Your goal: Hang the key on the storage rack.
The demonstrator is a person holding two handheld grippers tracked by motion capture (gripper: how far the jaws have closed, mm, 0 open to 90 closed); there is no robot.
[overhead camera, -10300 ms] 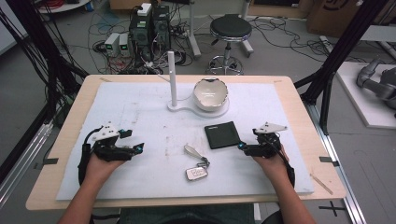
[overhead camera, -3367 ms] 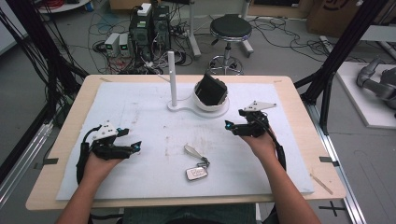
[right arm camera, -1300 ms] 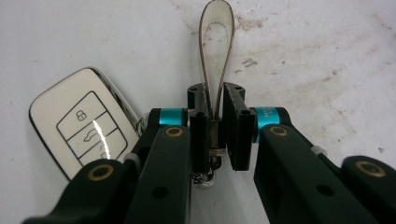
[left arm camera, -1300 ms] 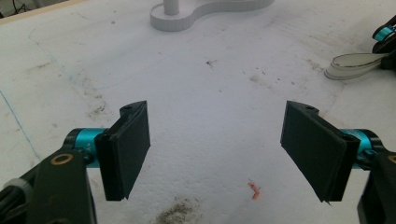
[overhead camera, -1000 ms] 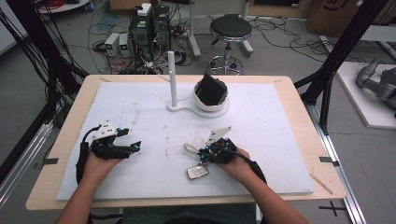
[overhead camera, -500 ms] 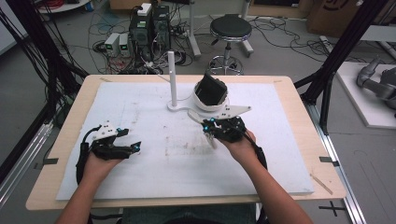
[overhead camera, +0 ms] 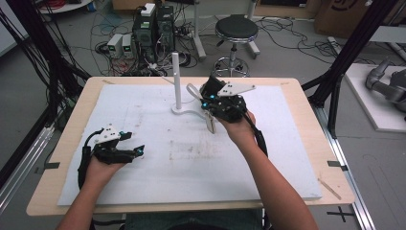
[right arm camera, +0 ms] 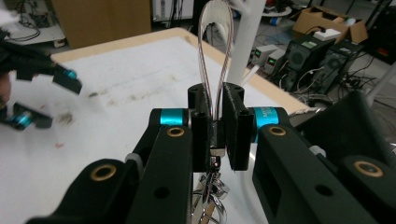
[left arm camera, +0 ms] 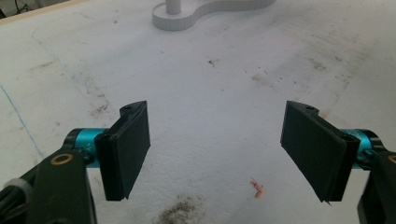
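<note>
My right gripper (overhead camera: 205, 102) is shut on a pale looped strap (right arm camera: 215, 51) with a bunch of keys (right arm camera: 212, 196) hanging below the jaws. In the high view the strap's loop (overhead camera: 192, 89) points toward the white upright post (overhead camera: 175, 76), just to its right, and the key fob (overhead camera: 210, 123) dangles above the mat. The post (right arm camera: 245, 42) stands close behind the loop. A black wallet (overhead camera: 212, 86) lies in the bowl of the post's stand (overhead camera: 184, 111), partly hidden by the gripper. My left gripper (overhead camera: 134, 143) rests open on the mat at the left, jaws wide apart (left arm camera: 217, 149), holding nothing.
The white mat (overhead camera: 143, 110) covers the wooden table (overhead camera: 91, 86). The stand's base (left arm camera: 210, 9) lies ahead of the left gripper. A small orange scrap (left arm camera: 256, 187) lies on the mat. A stool (overhead camera: 233, 28) and computers (overhead camera: 153, 24) stand beyond the far edge.
The wallet went from the mat into the bowl. My right gripper then took the keys by their strap from the mat's front and lifted them up beside the post. The left gripper stayed put.
</note>
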